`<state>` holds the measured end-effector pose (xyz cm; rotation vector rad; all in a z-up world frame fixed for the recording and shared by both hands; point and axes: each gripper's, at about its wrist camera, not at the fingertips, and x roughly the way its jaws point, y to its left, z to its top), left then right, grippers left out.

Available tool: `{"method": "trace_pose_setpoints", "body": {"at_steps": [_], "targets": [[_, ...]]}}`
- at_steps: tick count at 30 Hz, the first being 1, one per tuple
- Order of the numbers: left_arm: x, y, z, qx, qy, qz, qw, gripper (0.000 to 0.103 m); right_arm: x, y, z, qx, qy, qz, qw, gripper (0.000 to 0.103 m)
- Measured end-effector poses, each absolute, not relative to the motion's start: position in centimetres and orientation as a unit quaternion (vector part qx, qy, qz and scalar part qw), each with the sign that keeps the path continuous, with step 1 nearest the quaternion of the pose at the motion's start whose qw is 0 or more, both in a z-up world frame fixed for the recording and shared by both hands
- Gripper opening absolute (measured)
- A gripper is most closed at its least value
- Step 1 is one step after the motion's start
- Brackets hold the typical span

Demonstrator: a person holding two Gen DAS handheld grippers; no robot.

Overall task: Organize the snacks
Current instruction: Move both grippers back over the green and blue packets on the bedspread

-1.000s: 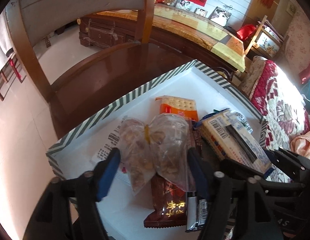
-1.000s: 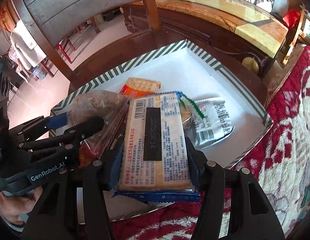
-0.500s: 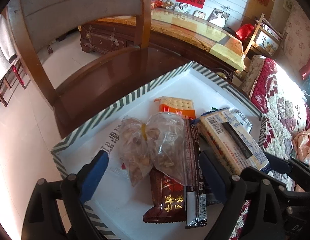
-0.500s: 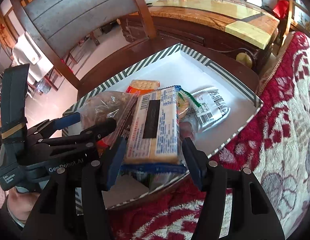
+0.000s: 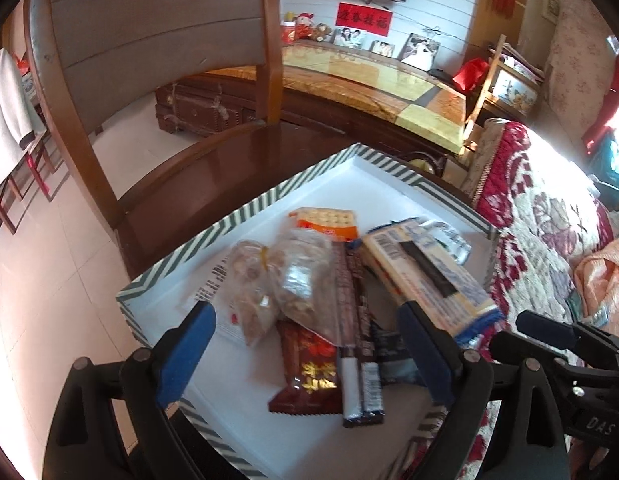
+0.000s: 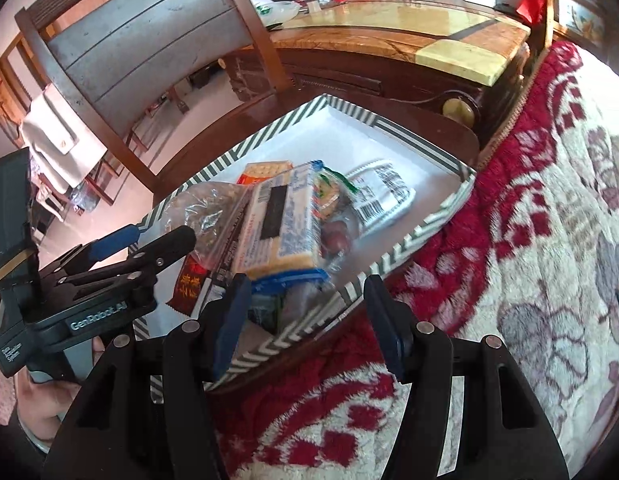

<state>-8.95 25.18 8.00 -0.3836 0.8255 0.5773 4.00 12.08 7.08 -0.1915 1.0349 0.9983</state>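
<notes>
Striped tray (image 5: pixel 245 216) rim frames piled snacks (image 5: pixel 309 280); left tongs (image 5: pixel 309 344) and right tongs (image 6: pixel 309 320) apart, empty.

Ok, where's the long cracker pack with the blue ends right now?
The cracker pack lies in the striped box, on the right of the pile in the left wrist view, beside the clear nut bags, propped on other snacks.
</notes>
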Motion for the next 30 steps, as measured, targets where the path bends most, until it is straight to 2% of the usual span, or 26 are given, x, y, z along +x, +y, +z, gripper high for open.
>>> {"method": "trace_pose_setpoints", "body": {"at_steps": [13, 30], "targets": [[-7.3, 19.1, 10.0, -0.136, 0.384, 0.214, 0.888, 0.094, 4.2, 5.5, 6.5, -0.065, 0.481, 0.415, 0.769, 0.059], [-0.7, 9.4, 8.2, -0.097, 0.432, 0.064, 0.895, 0.094, 7.5, -6.7, 3.4, -0.019, 0.519, 0.311, 0.796, 0.059]]}}
